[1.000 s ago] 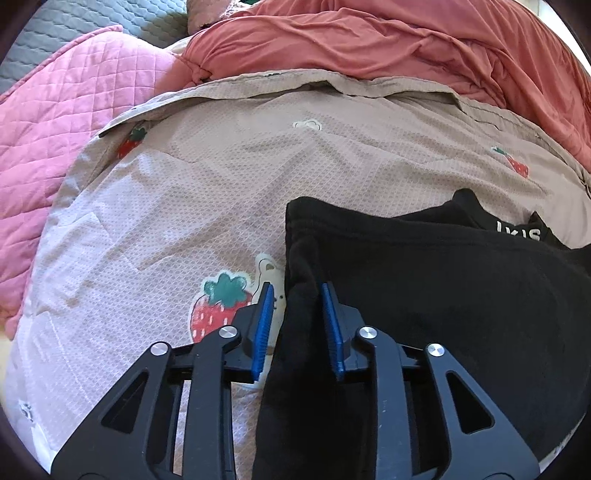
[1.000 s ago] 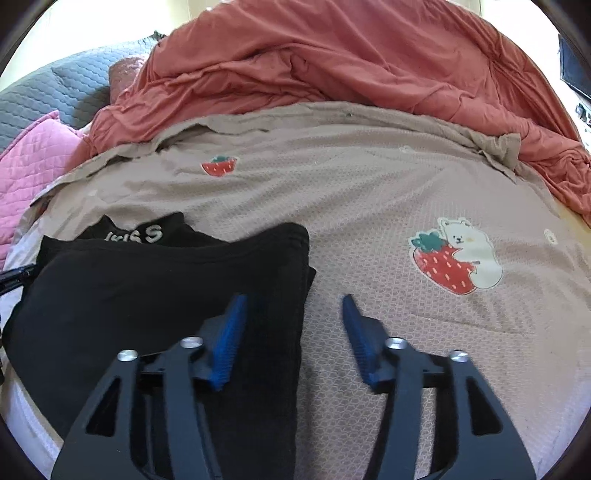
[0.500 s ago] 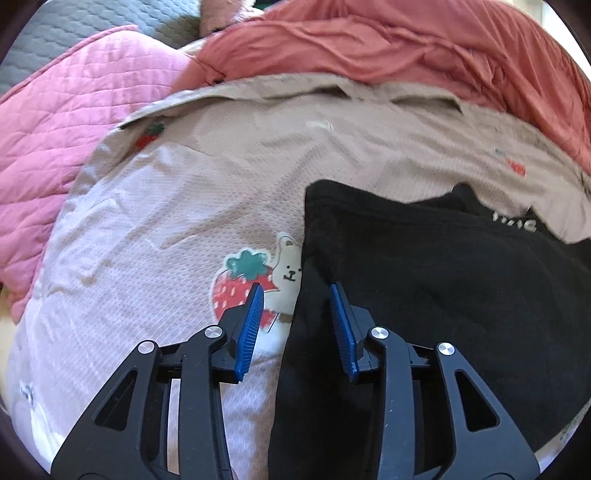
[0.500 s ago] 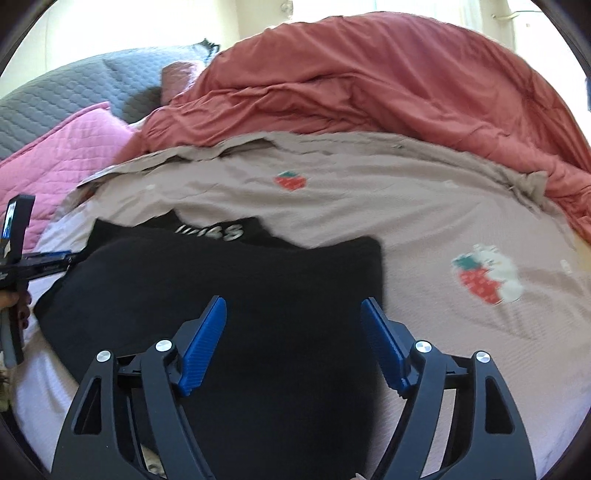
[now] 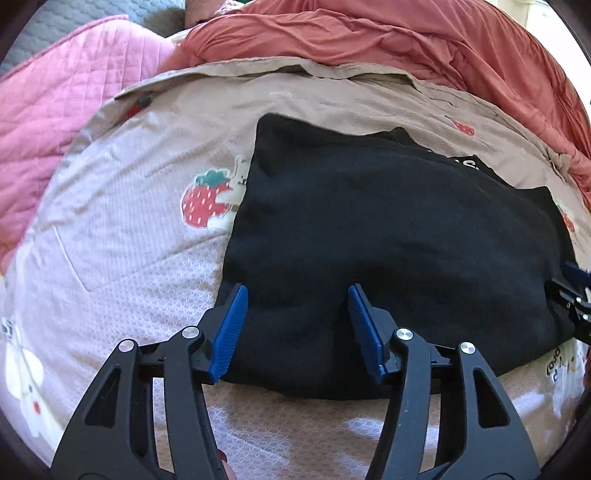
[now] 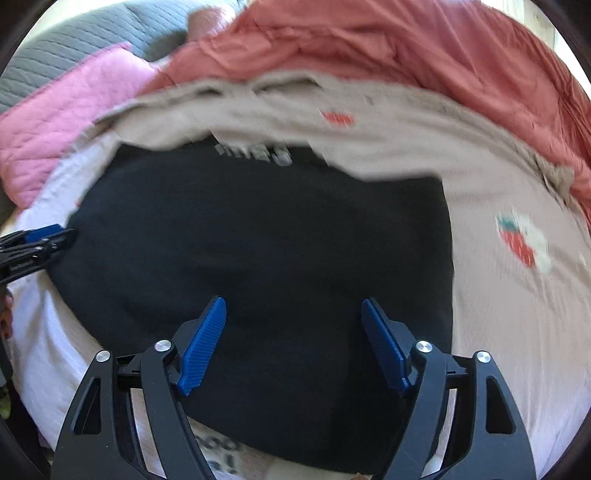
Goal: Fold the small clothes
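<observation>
A folded black garment (image 5: 388, 236) with white lettering on its waistband lies flat on a beige sheet (image 5: 140, 266) printed with strawberries. My left gripper (image 5: 297, 295) hovers over the garment's near left part, its blue-padded jaws opening, with cloth below them but no pad pressing on it. In the right wrist view the same black garment (image 6: 258, 251) fills the middle, and my right gripper (image 6: 293, 306) stands over its near edge with jaws wide and still opening, nothing pinched. The left gripper's tip (image 6: 40, 240) shows at that view's left edge. The right gripper's tip (image 5: 576, 295) shows at the left wrist view's right edge.
A rumpled terracotta duvet (image 5: 369, 33) is piled along the back of the bed. A pink quilted blanket (image 5: 55, 103) lies at the left, with a grey quilted cover (image 6: 66, 48) behind it. The strawberry sheet (image 6: 517, 295) extends to the right of the garment.
Both grippers let go of the black garment's side edges, opened wider and moved in over its middle. The right wrist view is now blurred by motion.
</observation>
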